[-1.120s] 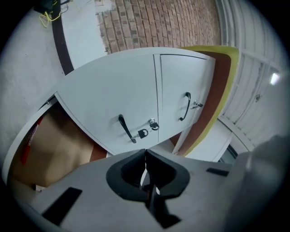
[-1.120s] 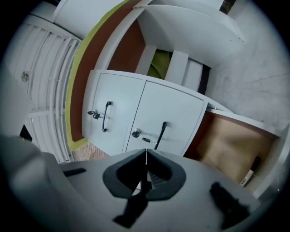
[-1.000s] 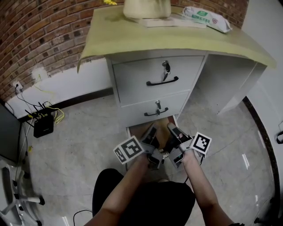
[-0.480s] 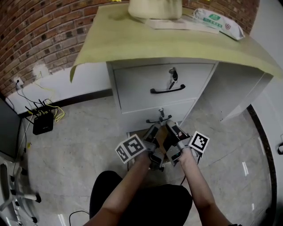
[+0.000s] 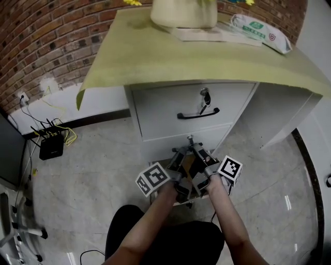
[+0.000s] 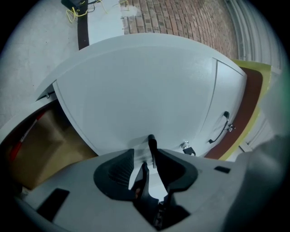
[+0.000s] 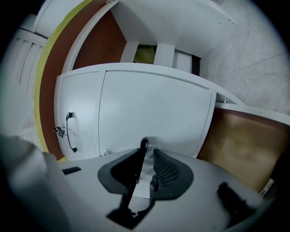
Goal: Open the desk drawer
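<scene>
At the lower drawer [image 5: 156,147] of the white desk [image 5: 155,57], both grippers are held level with their jaws apart. In the left gripper view the drawer's black handle [image 6: 152,144] is seen as a thin bar standing between the jaws of the left gripper [image 6: 145,156], with a gap on either side. These jaws have just been opening. In the right gripper view the same handle is seen between the jaws of the right gripper [image 7: 147,156], just beside one pad and clear of the other. These jaws have just been closing a little. The handle is clamped by neither gripper.

In the head view the handle is largely covered by the two grippers, and whether the drawer is pulled out at all cannot be told. A brown space [image 6: 41,145] under the drawer is shown only in part, and its contents cannot be made out. The pale object [image 5: 183,13] at the back of the desk top is cut off by the upper edge.

A second ago the grippers were held lower, in front of the brown space, with the handle in plain sight above them. They are now brought up to the handle, and the desk is seen nearer.
</scene>
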### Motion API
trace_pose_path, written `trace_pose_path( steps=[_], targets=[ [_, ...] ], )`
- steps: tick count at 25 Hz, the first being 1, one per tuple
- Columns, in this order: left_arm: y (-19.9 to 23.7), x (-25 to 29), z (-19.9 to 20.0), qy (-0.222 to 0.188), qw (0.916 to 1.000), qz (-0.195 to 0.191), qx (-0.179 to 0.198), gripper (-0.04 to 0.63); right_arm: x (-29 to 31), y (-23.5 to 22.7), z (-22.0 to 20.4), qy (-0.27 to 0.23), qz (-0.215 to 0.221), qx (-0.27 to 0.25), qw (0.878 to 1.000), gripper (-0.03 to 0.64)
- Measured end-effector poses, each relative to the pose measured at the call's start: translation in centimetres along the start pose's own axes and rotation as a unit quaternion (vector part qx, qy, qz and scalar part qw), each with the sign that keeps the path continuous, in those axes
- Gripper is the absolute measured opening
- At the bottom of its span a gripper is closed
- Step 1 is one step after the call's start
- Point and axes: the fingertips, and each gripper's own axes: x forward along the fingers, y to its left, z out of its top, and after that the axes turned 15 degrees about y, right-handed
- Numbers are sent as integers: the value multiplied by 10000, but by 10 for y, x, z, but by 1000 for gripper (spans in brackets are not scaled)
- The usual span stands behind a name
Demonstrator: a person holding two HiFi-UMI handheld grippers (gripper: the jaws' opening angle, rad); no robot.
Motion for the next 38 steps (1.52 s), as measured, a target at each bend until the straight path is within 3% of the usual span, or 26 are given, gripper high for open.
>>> trace_pose_path(
  steps=[7, 10, 16, 38],
  targets=[
    [-2, 1, 1, 119, 9999, -10, -87, 152, 0, 0, 1, -76, 97, 10, 9999, 91],
    [-11, 2, 2, 98, 9999, -133, -29, 47, 1, 3, 1, -16, 138, -9, 9999, 51],
    [-11, 3, 1, 39, 9996, -207, -205, 41, 0, 5, 0, -35, 338, 169, 9993, 38],
    [-19, -11, -24, 116, 9998, -125, -37, 40, -23, 10, -17, -94, 428, 208, 9988, 37]
  ],
)
